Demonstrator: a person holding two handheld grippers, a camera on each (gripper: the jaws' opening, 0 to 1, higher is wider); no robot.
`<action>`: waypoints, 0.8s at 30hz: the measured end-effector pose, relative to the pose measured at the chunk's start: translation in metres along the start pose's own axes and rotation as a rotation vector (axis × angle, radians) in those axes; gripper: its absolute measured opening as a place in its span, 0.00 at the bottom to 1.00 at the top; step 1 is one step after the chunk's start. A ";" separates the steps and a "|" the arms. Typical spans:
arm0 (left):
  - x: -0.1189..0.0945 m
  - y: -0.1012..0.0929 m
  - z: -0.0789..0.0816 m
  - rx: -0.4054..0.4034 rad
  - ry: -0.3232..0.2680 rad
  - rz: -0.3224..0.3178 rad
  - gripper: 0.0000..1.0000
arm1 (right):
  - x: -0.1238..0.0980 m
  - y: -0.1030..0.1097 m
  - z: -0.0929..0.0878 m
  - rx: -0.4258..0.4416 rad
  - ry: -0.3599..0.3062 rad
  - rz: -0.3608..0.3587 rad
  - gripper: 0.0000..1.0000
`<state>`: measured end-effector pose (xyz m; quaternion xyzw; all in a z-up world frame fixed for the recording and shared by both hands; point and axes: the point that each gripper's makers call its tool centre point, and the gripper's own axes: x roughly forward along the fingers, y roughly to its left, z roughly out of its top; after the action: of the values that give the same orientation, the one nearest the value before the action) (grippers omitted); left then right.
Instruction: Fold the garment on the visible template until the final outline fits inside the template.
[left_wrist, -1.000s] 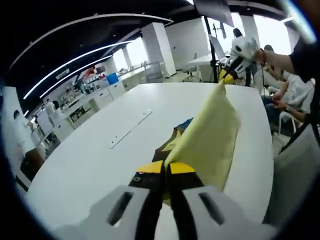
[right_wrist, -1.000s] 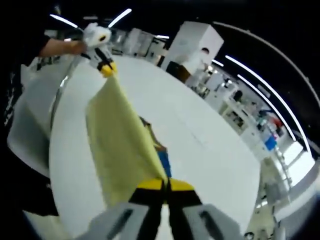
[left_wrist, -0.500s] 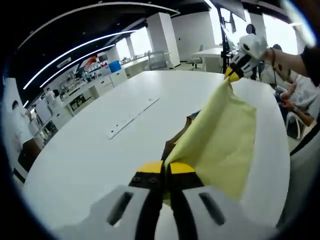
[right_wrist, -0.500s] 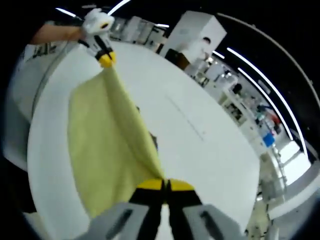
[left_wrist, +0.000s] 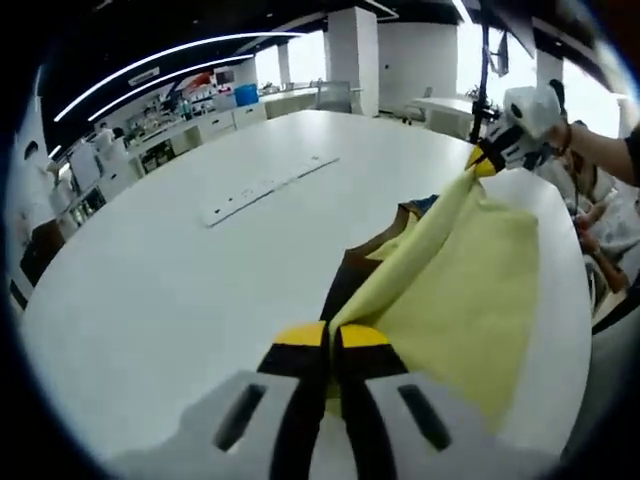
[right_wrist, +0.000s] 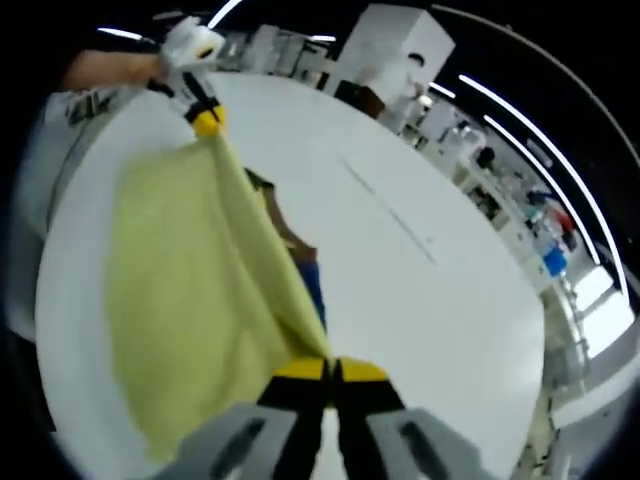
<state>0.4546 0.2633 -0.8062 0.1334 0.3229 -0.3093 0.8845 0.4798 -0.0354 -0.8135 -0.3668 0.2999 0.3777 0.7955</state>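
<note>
My left tongs (left_wrist: 333, 335) are clamped on 1 corner of the pale yellow garment (left_wrist: 455, 290), with cloth pinched between the yellow tips. My right tongs (right_wrist: 331, 368) are clamped on another corner of the same garment (right_wrist: 190, 290). In the left gripper view the right tongs (left_wrist: 490, 160) appear at the far end of the stretched edge; in the right gripper view the left tongs (right_wrist: 205, 120) appear likewise.

Location of the garment: it hangs taut between the 2 tongs above the white bench (left_wrist: 170, 280), its held edge raised and its lower part draping toward the near side of the bench. Whether the lower hem touches the surface I cannot tell.

Beneath the raised edge lies a dark item with brown, blue and yellow parts (left_wrist: 375, 255), flat on the bench (right_wrist: 400, 290). I judge this to be the template or something on it, but its outline is largely hidden by the cloth.

Step in hand, in my judgement: the garment is lifted and spread, not yet laid. No fold is visible.

Next move calls for lowering both corners together, keeping the edge level and taut, so the cloth lands square over the dark item without creasing or sliding off the near edge.
</note>
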 end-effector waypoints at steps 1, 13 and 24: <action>0.001 0.000 -0.001 -0.003 0.003 -0.003 0.00 | 0.003 0.000 -0.001 0.000 0.002 0.001 0.00; 0.014 0.006 -0.016 0.009 0.055 -0.001 0.00 | 0.018 0.008 -0.013 -0.011 0.053 0.037 0.00; -0.009 0.032 -0.014 0.104 0.048 0.098 0.06 | 0.006 -0.001 -0.016 0.043 0.057 -0.003 0.21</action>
<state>0.4621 0.2982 -0.8097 0.2020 0.3207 -0.2787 0.8824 0.4804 -0.0463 -0.8266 -0.3608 0.3297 0.3595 0.7949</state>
